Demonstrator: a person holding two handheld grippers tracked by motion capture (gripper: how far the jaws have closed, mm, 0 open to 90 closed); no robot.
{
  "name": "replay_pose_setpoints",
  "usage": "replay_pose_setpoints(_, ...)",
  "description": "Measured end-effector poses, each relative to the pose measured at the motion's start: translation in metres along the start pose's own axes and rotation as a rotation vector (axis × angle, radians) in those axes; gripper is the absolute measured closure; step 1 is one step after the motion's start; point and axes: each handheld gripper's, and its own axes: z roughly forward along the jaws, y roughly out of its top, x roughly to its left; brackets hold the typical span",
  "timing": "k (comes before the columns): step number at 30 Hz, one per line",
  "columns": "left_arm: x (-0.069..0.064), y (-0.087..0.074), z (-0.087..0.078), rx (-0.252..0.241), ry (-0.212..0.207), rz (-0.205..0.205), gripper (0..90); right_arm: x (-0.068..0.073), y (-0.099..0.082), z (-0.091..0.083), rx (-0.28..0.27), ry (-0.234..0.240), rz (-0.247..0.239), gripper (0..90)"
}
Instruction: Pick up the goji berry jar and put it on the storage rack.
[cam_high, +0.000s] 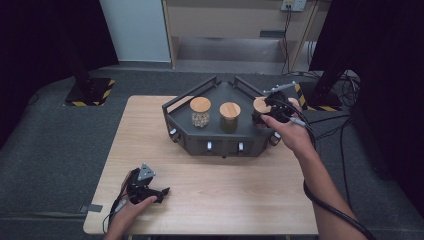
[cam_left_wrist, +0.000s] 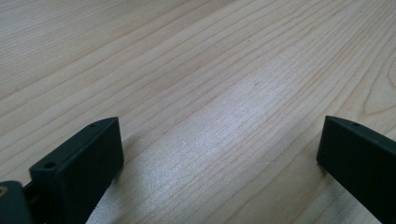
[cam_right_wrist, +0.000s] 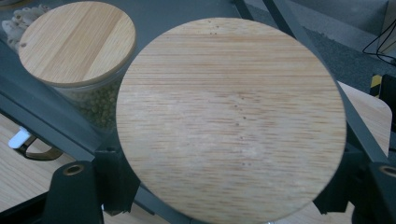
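Observation:
A dark grey rack (cam_high: 192, 141) stands at the far middle of the wooden table (cam_high: 225, 195) and holds three glass jars with round bamboo lids. The left jar (cam_high: 200, 112) has pale pieces in it. The middle jar (cam_high: 230, 116) holds greenish grains (cam_right_wrist: 100, 105). My right gripper (cam_high: 265, 114) is at the rack's right end, shut on the right jar (cam_high: 259, 105) just under its lid (cam_right_wrist: 231, 116). The jaws of the right gripper (cam_right_wrist: 226, 186) sit on either side of the jar. My left gripper (cam_high: 164, 194) rests on the table near the front left, open and empty (cam_left_wrist: 219, 158).
The rack has raised rails (cam_high: 192, 92) along its back sides and small knobs (cam_high: 209, 145) along its front wall. Cables (cam_high: 340, 90) and a black stand with yellow-black tape (cam_high: 92, 90) lie on the floor beyond the table. Bare wood stretches between the rack and the left gripper.

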Motion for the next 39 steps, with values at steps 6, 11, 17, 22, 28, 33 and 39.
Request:
replay_pose_setpoints(6,0.000,0.000,0.000,0.000,0.000,0.000,0.0,-0.002,0.001,0.007,0.001,0.000,0.013,25.9)
replay_pose_setpoints(11,0.000,0.000,0.000,0.000,0.000,0.000,0.0,-0.003,0.002,0.012,0.007,-0.004,0.013,25.9)
replay_pose_setpoints(17,0.000,0.000,0.000,0.000,-0.001,0.000,0.0,-0.003,0.002,0.018,0.010,-0.001,0.014,25.9)
replay_pose_setpoints(22,0.000,0.000,0.000,0.000,0.000,0.000,0.0,-0.004,-0.001,0.024,0.016,0.005,0.018,25.9)
replay_pose_setpoints(28,0.000,0.000,0.000,0.000,-0.001,0.000,0.0,-0.005,-0.003,0.027,0.018,0.003,0.024,25.9)
replay_pose_setpoints(33,0.000,0.000,0.000,-0.001,-0.001,0.000,0.0,-0.006,-0.005,0.029,0.020,0.003,0.030,25.9)
replay_pose_setpoints(39,0.000,0.000,0.000,0.000,0.000,0.000,0.0,-0.006,-0.006,0.032,0.015,0.006,0.036,25.9)
